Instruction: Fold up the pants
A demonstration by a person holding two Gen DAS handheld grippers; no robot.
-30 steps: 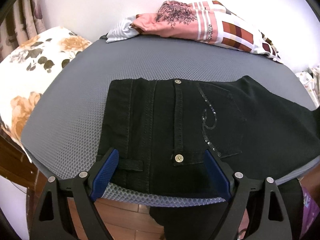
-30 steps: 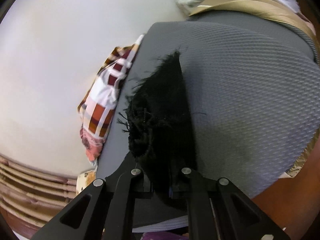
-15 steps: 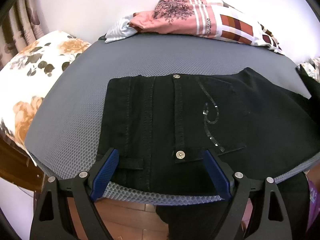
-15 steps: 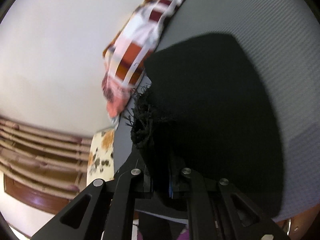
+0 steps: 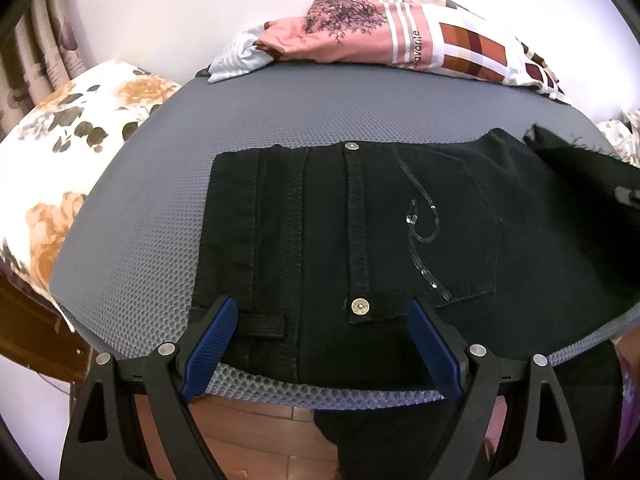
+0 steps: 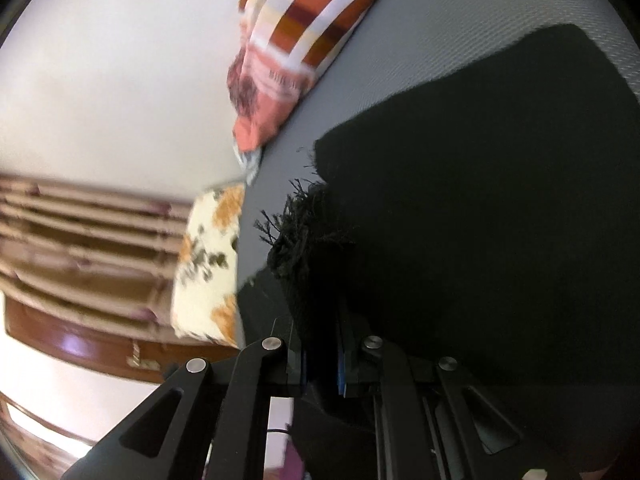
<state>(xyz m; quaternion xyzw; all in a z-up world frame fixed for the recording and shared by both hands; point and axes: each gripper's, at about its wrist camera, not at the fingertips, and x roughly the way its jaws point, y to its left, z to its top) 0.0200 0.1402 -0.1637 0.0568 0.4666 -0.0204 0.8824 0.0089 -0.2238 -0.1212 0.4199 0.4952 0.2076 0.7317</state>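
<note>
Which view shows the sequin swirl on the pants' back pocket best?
The left wrist view. There the sequin swirl lies sharp and unobstructed on the pants, above the open left gripper. In the right wrist view the pants are a blurred dark mass and no swirl shows.

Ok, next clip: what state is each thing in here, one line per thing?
Pants: waist end flat on the gray mat, frayed hem end lifted and carried over it.
Left gripper: open, jaws straddling the waistband edge.
Right gripper: shut on the frayed hem.
Gray mat: flat, partly covered.
Pile of clothes: crumpled at the mat's far edge.
</note>
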